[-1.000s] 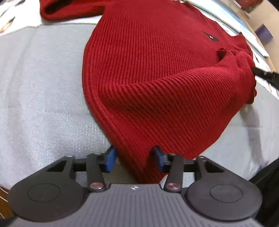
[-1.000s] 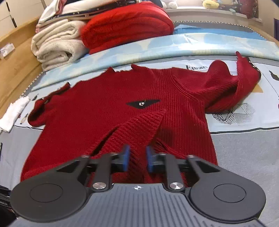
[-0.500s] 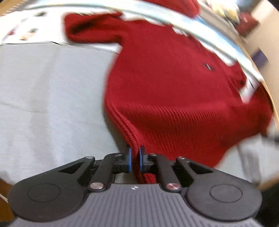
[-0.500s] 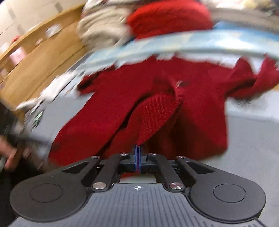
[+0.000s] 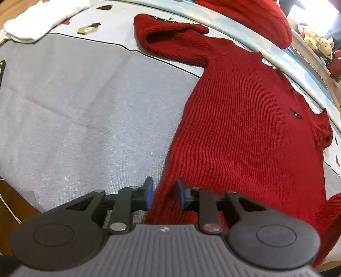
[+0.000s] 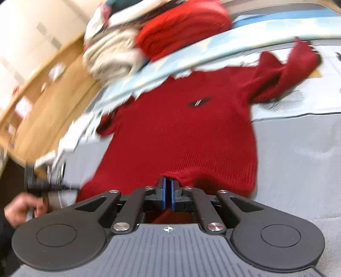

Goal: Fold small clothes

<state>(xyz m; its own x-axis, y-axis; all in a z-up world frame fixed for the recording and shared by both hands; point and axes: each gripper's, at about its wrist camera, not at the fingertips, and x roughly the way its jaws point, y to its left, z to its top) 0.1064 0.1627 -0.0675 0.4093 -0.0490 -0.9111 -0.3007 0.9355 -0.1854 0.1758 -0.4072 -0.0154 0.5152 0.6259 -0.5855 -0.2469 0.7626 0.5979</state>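
Grey bedspread (image 5: 81, 110) covers the work surface, with a printed light sheet along its far edge and a wooden bed frame (image 6: 49, 102) at the side. Red knit sweater (image 5: 245, 132) lies spread flat, front up, small dark logo patch on the chest; one sleeve (image 5: 170, 42) is folded back on itself near the top, the other sleeve (image 6: 287, 70) bunches at the far right in the right wrist view. White folded cloth (image 5: 40, 19) sits at the far corner, well apart from the sweater. Stack of folded items behind, a red knit (image 6: 181, 27) beside cream towels (image 6: 110, 57), blurred.

Left gripper (image 5: 163, 195): jaws have just been opening, blue pads now parted, the hem corner of the sweater between them but not pressed. Right gripper (image 6: 168, 194): jaws nearly closed, just eased apart slightly, a thin gap between the pads; hem fabric sits right at the tips, cannot tell whether it is pinched. A hand (image 6: 23, 207) holding a black handle shows at lower left of the right wrist view.
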